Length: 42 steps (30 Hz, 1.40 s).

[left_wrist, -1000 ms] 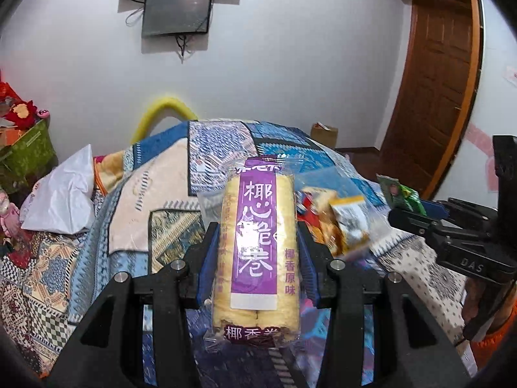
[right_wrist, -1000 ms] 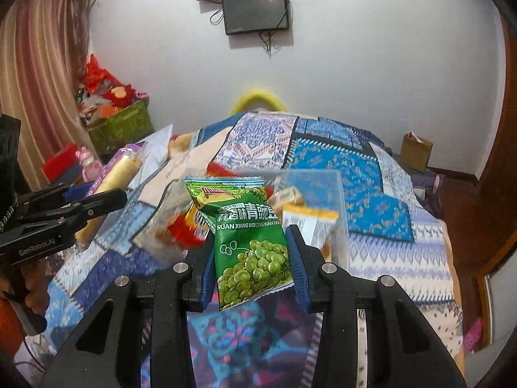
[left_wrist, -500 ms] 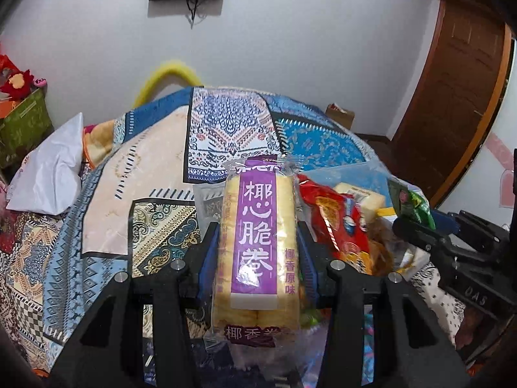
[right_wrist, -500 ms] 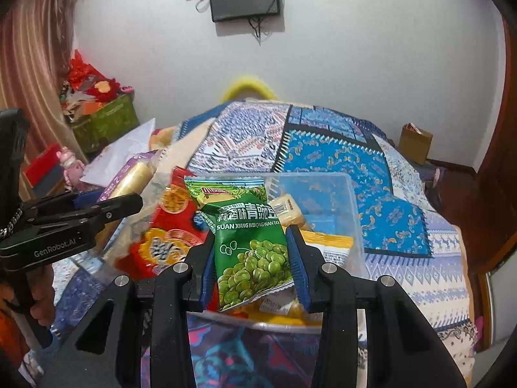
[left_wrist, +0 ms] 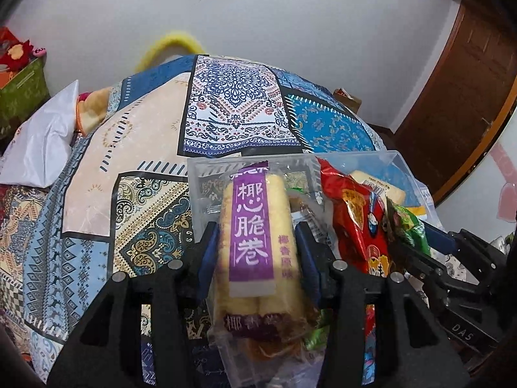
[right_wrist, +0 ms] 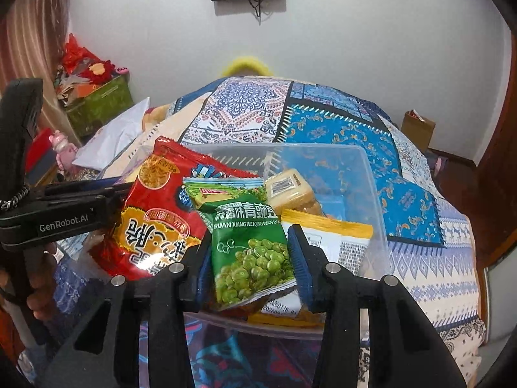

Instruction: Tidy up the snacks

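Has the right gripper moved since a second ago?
Yes. The right gripper with its green pea packet came forward and down over the clear bin.

right gripper (right_wrist: 250,266) opening | green pea bag (right_wrist: 250,242) between fingers | over clear bin (right_wrist: 371,187)

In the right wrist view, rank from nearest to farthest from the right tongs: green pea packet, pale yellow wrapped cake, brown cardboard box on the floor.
1. Green pea packet, between the opening right tongs.
2. Pale yellow wrapped cake, inside the clear plastic bin.
3. Brown cardboard box, far right by the wall.

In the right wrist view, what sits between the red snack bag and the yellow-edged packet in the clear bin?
The green pea bag, between the right tool's opening jaws over the bin, flanked by red bag and yellow-edged packet.
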Motion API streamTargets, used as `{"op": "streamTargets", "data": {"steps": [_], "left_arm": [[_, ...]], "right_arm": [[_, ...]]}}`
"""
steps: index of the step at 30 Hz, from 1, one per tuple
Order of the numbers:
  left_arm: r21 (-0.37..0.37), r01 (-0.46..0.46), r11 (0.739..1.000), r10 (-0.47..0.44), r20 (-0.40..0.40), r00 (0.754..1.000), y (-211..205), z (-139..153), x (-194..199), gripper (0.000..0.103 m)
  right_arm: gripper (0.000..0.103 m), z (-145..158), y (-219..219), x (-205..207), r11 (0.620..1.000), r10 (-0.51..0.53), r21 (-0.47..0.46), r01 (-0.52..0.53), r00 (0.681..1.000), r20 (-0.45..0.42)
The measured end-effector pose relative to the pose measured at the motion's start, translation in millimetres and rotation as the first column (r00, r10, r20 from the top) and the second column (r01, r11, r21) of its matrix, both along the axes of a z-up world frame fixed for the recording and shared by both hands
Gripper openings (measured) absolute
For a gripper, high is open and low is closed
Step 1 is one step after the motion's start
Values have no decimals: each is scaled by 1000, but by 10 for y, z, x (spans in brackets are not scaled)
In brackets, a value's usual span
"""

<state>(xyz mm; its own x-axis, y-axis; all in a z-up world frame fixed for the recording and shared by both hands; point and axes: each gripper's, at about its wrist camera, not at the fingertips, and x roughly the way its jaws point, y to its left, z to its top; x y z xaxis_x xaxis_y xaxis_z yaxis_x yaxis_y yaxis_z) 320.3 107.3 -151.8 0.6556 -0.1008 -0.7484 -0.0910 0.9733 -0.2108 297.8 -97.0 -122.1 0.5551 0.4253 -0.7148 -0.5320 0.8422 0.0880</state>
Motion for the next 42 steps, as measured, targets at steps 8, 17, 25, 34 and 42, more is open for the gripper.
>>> {"op": "streamTargets", "data": {"steps": [8,17,25,34,42], "left_arm": [[60,19,998,-22,52,998,-100,260,-241,63],[75,19,997,-33,185,982,-224,853,-791,63],[99,-24,995,-14,365,931,-399,1504,-1562,63],[138,-55,989,-19,486,874,-645,1788,-2258,75],[174,-70,982,-37,546,837,-778,1855,-2562,100]], "right_arm": [[60,185,-35,-113,1000,7,-9,-6,999,51],[60,730,-297,-415,998,-16,67,8,992,124],[66,1263,-547,-969,991,-27,131,-8,965,261],[80,1493,-729,-1488,977,-39,212,-34,942,334],[96,1515,-717,-1693,977,-66,214,-20,920,386]]}}
